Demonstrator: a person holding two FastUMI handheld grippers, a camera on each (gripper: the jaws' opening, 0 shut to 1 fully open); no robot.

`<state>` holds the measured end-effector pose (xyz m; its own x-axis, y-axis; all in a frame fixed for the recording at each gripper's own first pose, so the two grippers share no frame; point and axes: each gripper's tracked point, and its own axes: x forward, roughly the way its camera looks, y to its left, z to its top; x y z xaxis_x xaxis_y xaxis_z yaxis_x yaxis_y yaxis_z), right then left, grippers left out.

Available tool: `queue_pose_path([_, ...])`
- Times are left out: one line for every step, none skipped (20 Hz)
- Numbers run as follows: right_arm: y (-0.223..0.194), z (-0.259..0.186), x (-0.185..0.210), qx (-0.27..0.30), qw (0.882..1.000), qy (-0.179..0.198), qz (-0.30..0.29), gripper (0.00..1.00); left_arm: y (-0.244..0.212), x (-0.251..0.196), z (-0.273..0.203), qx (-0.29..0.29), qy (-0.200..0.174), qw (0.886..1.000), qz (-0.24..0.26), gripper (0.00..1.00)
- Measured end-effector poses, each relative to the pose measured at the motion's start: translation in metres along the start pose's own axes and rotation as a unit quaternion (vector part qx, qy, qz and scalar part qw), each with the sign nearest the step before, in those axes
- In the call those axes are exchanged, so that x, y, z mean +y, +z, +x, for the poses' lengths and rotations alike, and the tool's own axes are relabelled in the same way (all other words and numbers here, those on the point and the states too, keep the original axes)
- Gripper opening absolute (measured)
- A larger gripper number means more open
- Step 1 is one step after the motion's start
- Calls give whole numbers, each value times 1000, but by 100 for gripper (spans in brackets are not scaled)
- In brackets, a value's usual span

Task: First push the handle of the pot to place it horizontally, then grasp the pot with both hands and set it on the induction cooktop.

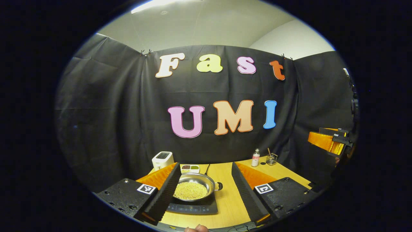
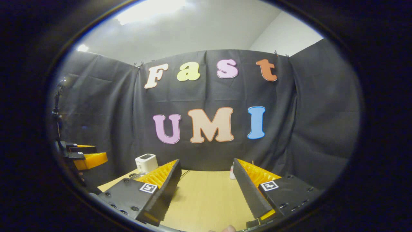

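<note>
On the desk [image 1: 227, 201] the pot [image 1: 194, 187], full of small yellow grains, sits on the black cooktop [image 1: 193, 207], its short handle [image 1: 219, 186] pointing sideways toward the right of the left gripper view; the left tongs [image 1: 204, 193] hang above the near edge with jaws wide apart, the pot showing between them, touching neither; behind stand a white toaster [image 1: 162, 159], a tray of spices [image 1: 190, 167], a bottle [image 1: 255, 158] and a small cup [image 1: 272, 159]; the right tongs [image 2: 206, 190] are also spread apart over bare desk, holding nothing, with the toaster at back left
</note>
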<state>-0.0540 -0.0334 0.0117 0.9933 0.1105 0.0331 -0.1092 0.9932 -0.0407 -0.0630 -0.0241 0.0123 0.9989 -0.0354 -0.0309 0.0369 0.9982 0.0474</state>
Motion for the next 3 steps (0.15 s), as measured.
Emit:
queue_pose_path([1,-1,-3,-3,1000,-3,3,93,3,-4,1,-3,-2,1000,3,94])
queue_pose_path([-4,-2,-5,3,1000,-3,9,93,-1,-6,1,0,-2,1000,5,93])
queue_pose_path([-9,-4,-5,13,1000,1,14,93,-2,-9,1,4,-2,1000,5,94])
